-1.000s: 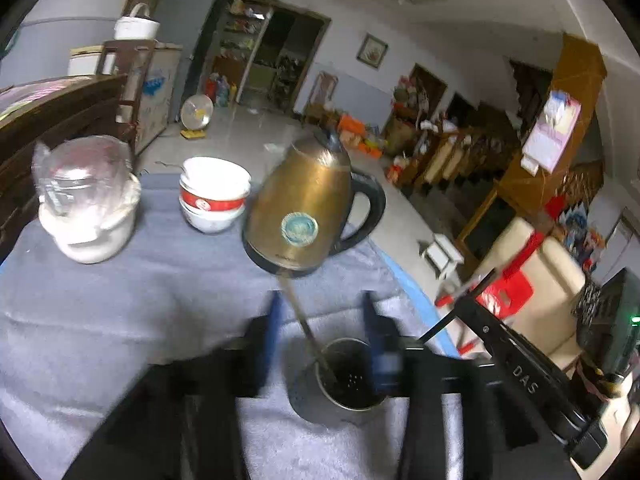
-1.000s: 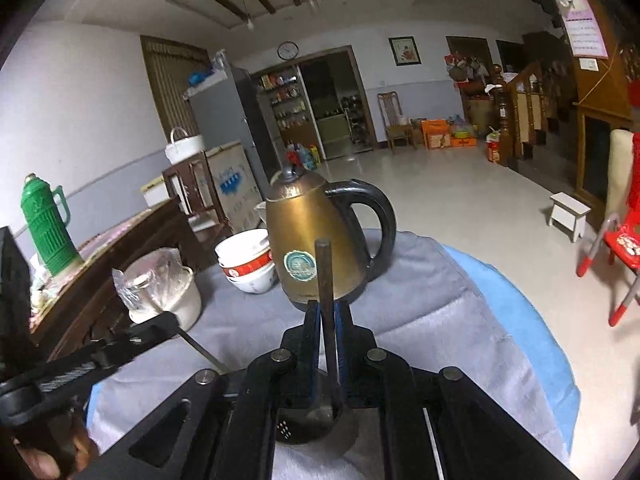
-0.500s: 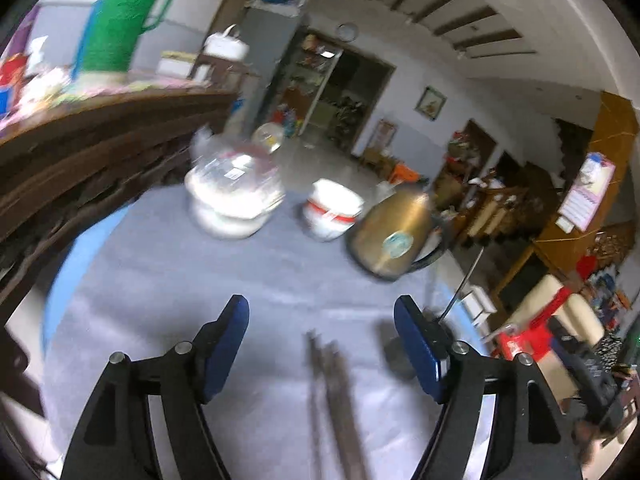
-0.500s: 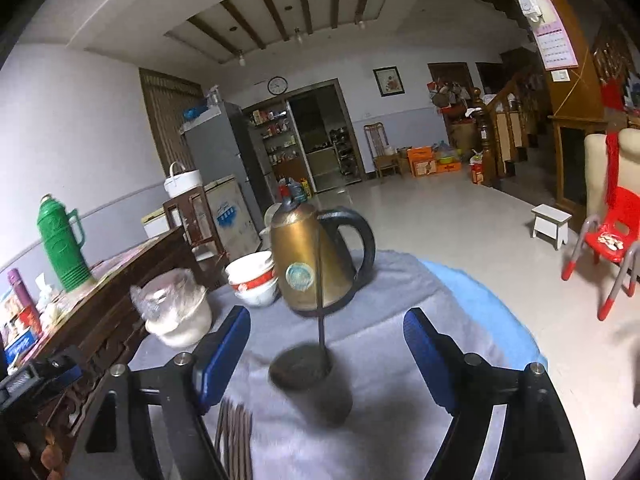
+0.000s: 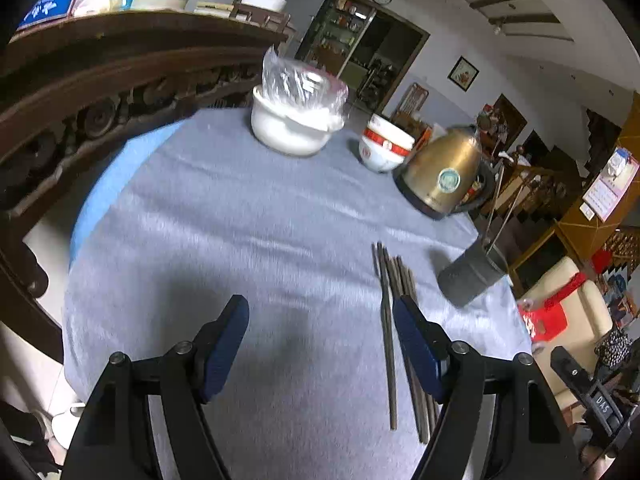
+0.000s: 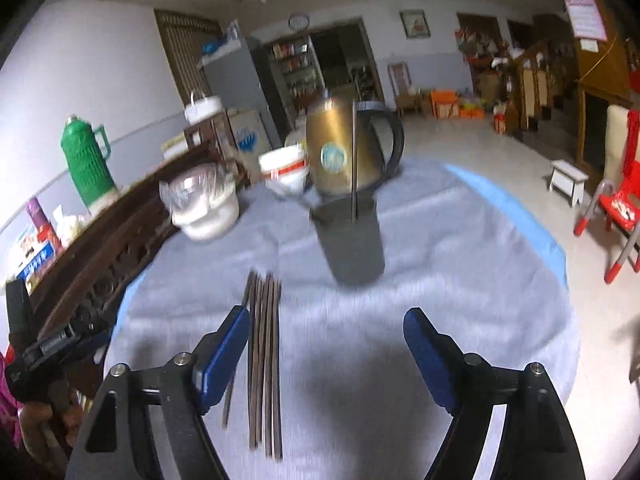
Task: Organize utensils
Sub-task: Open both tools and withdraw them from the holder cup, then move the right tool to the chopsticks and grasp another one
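Released one chopstick (image 6: 354, 160) into the metal holder (image 6: 352, 244); right gripper (image 6: 324, 354) then spread wide and empty, holder ahead of its fingers. Left gripper (image 5: 320, 344) likewise wide, holding nothing. Remaining chopsticks (image 5: 394, 320) flat on the grey cloth (image 5: 240, 220), beside the left gripper's right finger. Next likely: another pick.

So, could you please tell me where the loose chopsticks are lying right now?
The chopsticks lie flat in a bundle on the grey cloth, in front and left of the metal holder in the right wrist view.
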Motion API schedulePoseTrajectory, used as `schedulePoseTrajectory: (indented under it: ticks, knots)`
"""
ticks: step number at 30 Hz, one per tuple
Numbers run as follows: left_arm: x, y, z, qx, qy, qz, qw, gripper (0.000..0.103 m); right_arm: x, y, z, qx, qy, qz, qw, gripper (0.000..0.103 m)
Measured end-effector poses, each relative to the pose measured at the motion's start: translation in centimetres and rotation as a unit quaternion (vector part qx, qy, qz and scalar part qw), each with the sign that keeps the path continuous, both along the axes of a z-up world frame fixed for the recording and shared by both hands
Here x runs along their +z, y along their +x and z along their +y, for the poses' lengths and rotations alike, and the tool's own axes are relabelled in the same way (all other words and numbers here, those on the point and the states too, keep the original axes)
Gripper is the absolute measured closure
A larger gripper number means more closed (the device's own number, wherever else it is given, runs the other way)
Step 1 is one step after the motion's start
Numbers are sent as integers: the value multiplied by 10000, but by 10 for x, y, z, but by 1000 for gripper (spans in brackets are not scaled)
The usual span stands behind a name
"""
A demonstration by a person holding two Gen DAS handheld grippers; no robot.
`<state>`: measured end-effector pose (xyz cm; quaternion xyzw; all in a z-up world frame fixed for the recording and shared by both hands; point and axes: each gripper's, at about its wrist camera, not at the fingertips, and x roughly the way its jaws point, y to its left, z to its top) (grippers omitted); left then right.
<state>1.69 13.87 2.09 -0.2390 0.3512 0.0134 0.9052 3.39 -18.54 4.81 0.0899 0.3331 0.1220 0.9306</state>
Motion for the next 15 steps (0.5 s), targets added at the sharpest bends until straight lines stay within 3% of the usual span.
schedulePoseTrajectory:
  ticks: [15]
  knots:
    - [-18,-5,-22,-237,296,354,9987,27,-43,14,20,413,56,588,9974,22]
